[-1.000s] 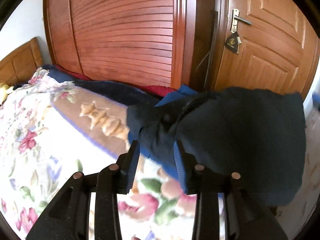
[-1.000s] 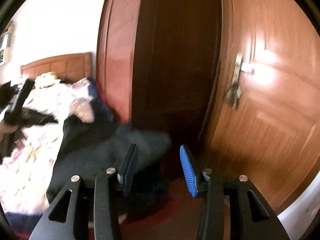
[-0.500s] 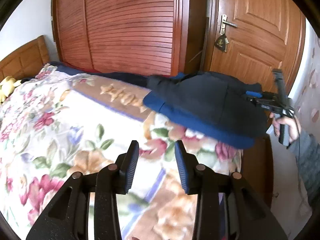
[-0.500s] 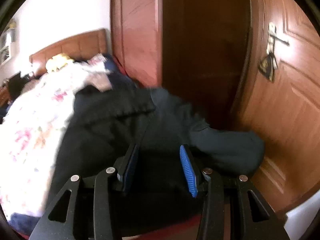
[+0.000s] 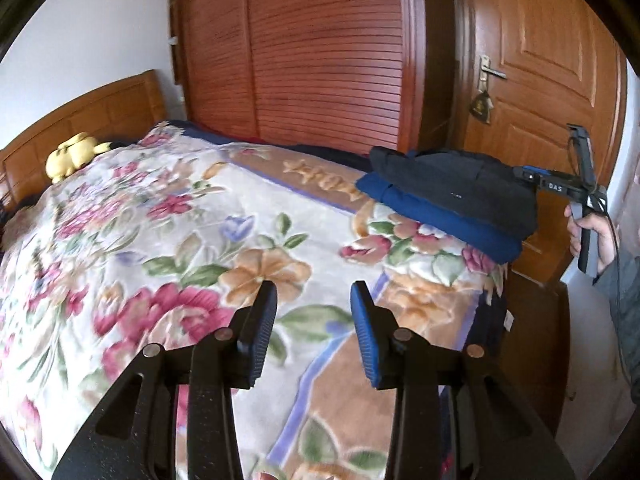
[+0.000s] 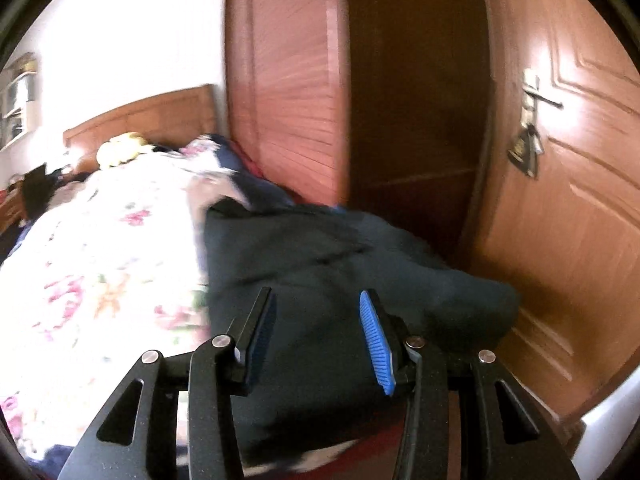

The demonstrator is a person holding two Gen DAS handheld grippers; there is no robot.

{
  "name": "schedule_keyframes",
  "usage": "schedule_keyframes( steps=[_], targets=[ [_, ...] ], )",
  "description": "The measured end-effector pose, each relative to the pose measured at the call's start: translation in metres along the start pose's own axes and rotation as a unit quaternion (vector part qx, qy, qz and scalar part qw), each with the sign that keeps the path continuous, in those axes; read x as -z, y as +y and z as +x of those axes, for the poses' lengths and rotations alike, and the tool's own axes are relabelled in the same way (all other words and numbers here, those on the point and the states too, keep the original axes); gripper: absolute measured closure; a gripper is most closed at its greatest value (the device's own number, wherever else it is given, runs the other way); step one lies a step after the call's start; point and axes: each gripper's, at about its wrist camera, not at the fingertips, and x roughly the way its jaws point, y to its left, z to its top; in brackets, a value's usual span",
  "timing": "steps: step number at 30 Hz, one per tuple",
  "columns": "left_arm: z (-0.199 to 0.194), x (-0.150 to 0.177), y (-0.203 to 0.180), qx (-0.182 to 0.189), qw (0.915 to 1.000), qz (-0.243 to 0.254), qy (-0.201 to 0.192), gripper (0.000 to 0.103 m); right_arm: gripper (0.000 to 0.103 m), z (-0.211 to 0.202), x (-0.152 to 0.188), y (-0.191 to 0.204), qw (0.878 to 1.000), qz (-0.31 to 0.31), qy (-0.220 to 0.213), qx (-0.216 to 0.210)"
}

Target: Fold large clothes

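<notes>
Folded dark garment (image 5: 460,196) rests at the bed's (image 5: 168,240) corner, two o'clock of the left gripper (image 5: 314,332), whose claw stands apart, empty. Right gripper (image 6: 316,336), claw apart, hovers at the garment, nothing clamped. Folding appears complete; next likely calls for fetching another garment.

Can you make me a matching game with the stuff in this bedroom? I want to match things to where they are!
Things:
1. yellow plush toy
2. folded dark clothes
3. door handle
4. left gripper

Places:
A. on the brown door, with something hanging under it
B. at the far corner of the bed, near the door
C. by the wooden headboard
D. over the flowery blanket, holding nothing

Pairs: 1-C, 2-B, 3-A, 4-D
</notes>
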Motion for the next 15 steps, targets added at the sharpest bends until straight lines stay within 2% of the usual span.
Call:
schedule_keyframes(
  steps=[5, 8, 13, 15],
  targets=[
    [-0.031, 0.026, 0.015, -0.031, 0.9995, -0.010, -0.004, 0.064, 0.058, -0.021, 0.009, 0.061, 0.999, -0.022, 0.004, -0.045],
    [-0.045, 0.041, 0.027, -0.037, 0.9989, -0.030, 0.002, 0.064, 0.057, -0.027, 0.021, 0.093, 0.997, -0.034, 0.010, -0.075],
    [-0.069, 0.072, 0.044, -0.066, 0.9963, -0.055, 0.005, 0.064, 0.033, -0.034, 0.044, 0.154, 0.989, -0.058, 0.029, -0.132],
    [-0.080, 0.089, 0.053, -0.091, 0.9929, -0.076, 0.007, 0.064, 0.032, -0.041, 0.055, 0.183, 0.985, -0.067, 0.033, -0.158]
  ],
)
